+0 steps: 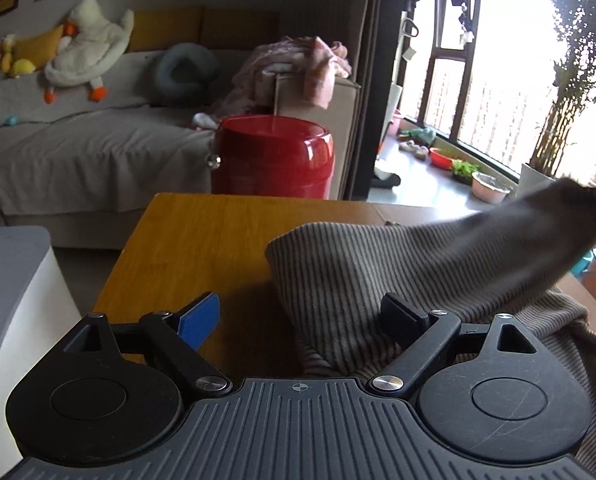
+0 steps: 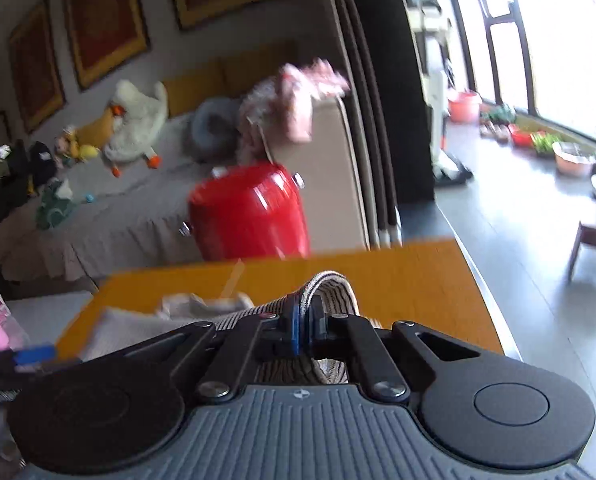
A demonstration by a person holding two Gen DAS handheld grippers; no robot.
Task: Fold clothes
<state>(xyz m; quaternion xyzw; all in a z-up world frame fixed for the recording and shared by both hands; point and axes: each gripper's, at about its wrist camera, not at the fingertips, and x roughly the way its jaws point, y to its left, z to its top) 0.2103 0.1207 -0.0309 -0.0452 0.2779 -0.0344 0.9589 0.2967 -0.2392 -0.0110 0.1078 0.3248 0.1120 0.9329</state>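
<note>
Your right gripper (image 2: 304, 326) is pinching a hem of the striped knit top (image 1: 378, 280), lifting it off the wooden table (image 1: 201, 248); left gripper (image 1: 298, 320) jaws are spread wide beside it; it's soft, light and droopy, so I'd grab edges or corners, not the middle.

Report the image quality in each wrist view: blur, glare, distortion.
Left wrist view: mostly sharp; window blown out white; striped garment smears where it rises toward the right edge; fisheye bends the table. Right wrist view: motion blur throughout, red bin and table edge streaked; right gripper stays crisp.
</note>
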